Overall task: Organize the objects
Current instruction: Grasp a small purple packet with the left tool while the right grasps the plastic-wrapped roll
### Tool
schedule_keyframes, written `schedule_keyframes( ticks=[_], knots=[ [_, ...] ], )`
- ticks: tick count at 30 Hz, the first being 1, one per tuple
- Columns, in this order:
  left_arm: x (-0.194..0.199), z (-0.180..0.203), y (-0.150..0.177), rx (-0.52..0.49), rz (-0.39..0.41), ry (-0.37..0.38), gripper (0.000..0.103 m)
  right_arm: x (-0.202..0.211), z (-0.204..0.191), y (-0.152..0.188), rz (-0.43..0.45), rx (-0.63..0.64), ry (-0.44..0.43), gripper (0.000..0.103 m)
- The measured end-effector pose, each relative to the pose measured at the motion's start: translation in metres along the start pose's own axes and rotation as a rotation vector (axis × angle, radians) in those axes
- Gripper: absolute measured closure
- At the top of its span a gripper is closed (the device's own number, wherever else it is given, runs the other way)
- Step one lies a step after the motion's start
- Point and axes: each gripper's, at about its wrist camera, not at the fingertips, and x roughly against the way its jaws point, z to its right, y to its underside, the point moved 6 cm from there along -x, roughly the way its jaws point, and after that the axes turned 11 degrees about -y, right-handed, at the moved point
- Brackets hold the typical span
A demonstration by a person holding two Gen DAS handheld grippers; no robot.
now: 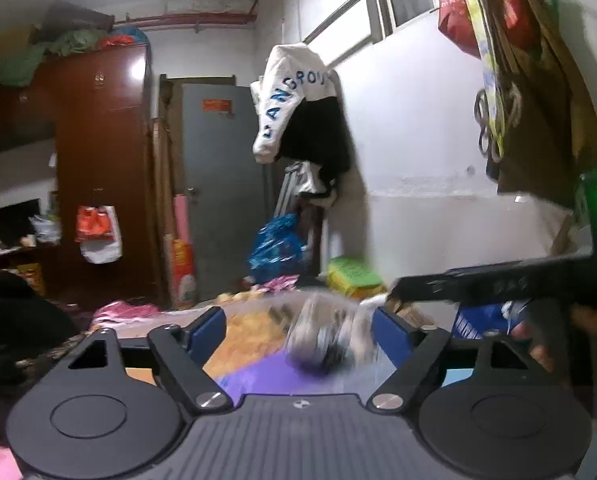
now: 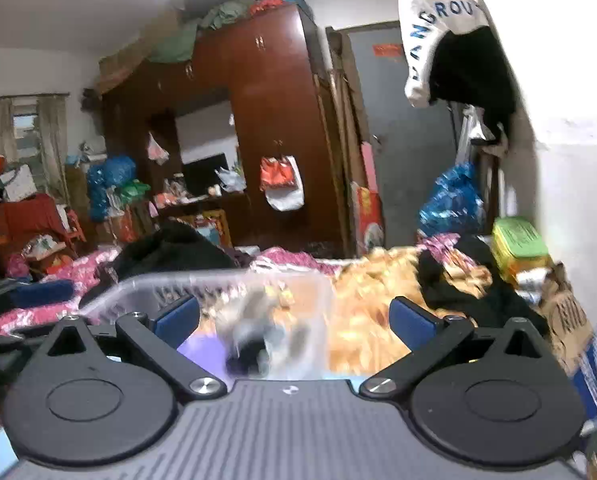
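Nearest the lens in both wrist views sit the black linkages and blue pads of each claw, and both stand wide with nothing pressed between them: the left claw [image 1: 298, 326] frames a blurred grey-and-black bundle [image 1: 330, 340], and the right claw [image 2: 294, 316] frames that same bundle [image 2: 258, 336] from the other side. It lies low on the bed over a purple mat [image 1: 258, 376], close against or inside a clear plastic bin [image 2: 202, 280]; the blur hides which. It looks like a soft item, perhaps rolled fabric or small shoes, though its kind cannot be told. Judging by its slumped outline, it should be light and yielding, not fragile, and likely to sag or unroll if pinched at an edge. A grip across its thick middle, pads squeezing the bulk, looks safest. The bin seems thin, stiff and slippery, so its rim would be the place to take it, with care that it does not flex or slide on the orange patterned blanket [image 2: 370, 312]. The right claw's body [image 1: 498, 280] crosses the left view just beside the bundle, so the two could collide.
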Motion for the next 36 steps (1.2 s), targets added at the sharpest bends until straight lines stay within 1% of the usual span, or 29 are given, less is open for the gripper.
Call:
schedule_keyframes(
  ticks=[1, 3, 5, 7, 9, 11, 12, 14, 17, 21, 24, 27, 28, 29, 31, 33, 34, 35, 36],
  knots=[
    [0.011, -0.004, 0.013, 0.000, -0.032, -0.036, 0.018, 0.004, 0.001, 0.009, -0.020, -0.019, 0.008, 0.000],
    [0.033, -0.014, 0.042, 0.012, -0.087, -0.088, 0.018, 0.011, -0.003, 0.037, -0.096, -0.055, -0.004, 0.000],
    [0.056, -0.022, 0.065, 0.006, -0.091, -0.112, 0.018, 0.016, -0.009, 0.059, -0.141, -0.064, -0.031, 0.000],
    [0.073, -0.032, 0.083, 0.011, -0.099, -0.141, 0.018, 0.019, -0.016, 0.077, -0.178, -0.061, -0.038, 0.000],
    [0.081, -0.042, 0.099, 0.034, -0.126, -0.140, 0.018, 0.016, -0.020, 0.086, -0.202, -0.092, -0.067, 0.000],
    [0.080, -0.046, 0.108, 0.031, -0.152, -0.134, 0.018, 0.009, -0.021, 0.090, -0.231, -0.144, -0.104, 0.000],
    [0.077, -0.046, 0.110, 0.024, -0.157, -0.143, 0.018, 0.005, -0.024, 0.092, -0.245, -0.141, -0.108, 0.000],
    [0.072, -0.048, 0.112, 0.031, -0.168, -0.158, 0.018, 0.002, -0.030, 0.095, -0.248, -0.120, -0.100, 0.000],
    [0.068, -0.048, 0.125, 0.038, -0.194, -0.140, 0.018, -0.005, -0.035, 0.098, -0.259, -0.133, -0.124, 0.000],
    [0.061, -0.044, 0.139, 0.019, -0.224, -0.139, 0.018, -0.014, -0.038, 0.103, -0.285, -0.119, -0.104, 0.000],
    [0.056, -0.041, 0.145, 0.009, -0.240, -0.146, 0.018, -0.017, -0.039, 0.105, -0.304, -0.122, -0.100, 0.003],
    [0.053, -0.042, 0.150, 0.008, -0.254, -0.154, 0.018, -0.020, -0.040, 0.106, -0.306, -0.098, -0.072, 0.007],
    [0.051, -0.040, 0.151, 0.005, -0.257, -0.158, 0.018, -0.020, -0.040, 0.107, -0.304, -0.095, -0.064, 0.010],
    [0.050, -0.040, 0.151, 0.004, -0.259, -0.164, 0.018, -0.020, -0.039, 0.107, -0.298, -0.098, -0.058, 0.016],
    [0.049, -0.041, 0.153, 0.005, -0.260, -0.173, 0.019, -0.019, -0.037, 0.106, -0.291, -0.107, -0.060, 0.023],
    [0.048, -0.042, 0.155, 0.018, -0.263, -0.183, 0.033, -0.018, -0.036, 0.106, -0.286, -0.098, -0.061, 0.024],
    [0.047, -0.043, 0.156, 0.025, -0.272, -0.189, 0.049, -0.016, -0.036, 0.105, -0.277, -0.092, -0.056, 0.024],
    [0.047, -0.045, 0.158, 0.036, -0.290, -0.188, 0.056, -0.014, -0.036, 0.105, -0.264, -0.090, -0.058, 0.025],
    [0.047, -0.047, 0.159, 0.050, -0.295, -0.185, 0.056, -0.011, -0.037, 0.103, -0.253, -0.087, -0.073, 0.025]
  ],
)
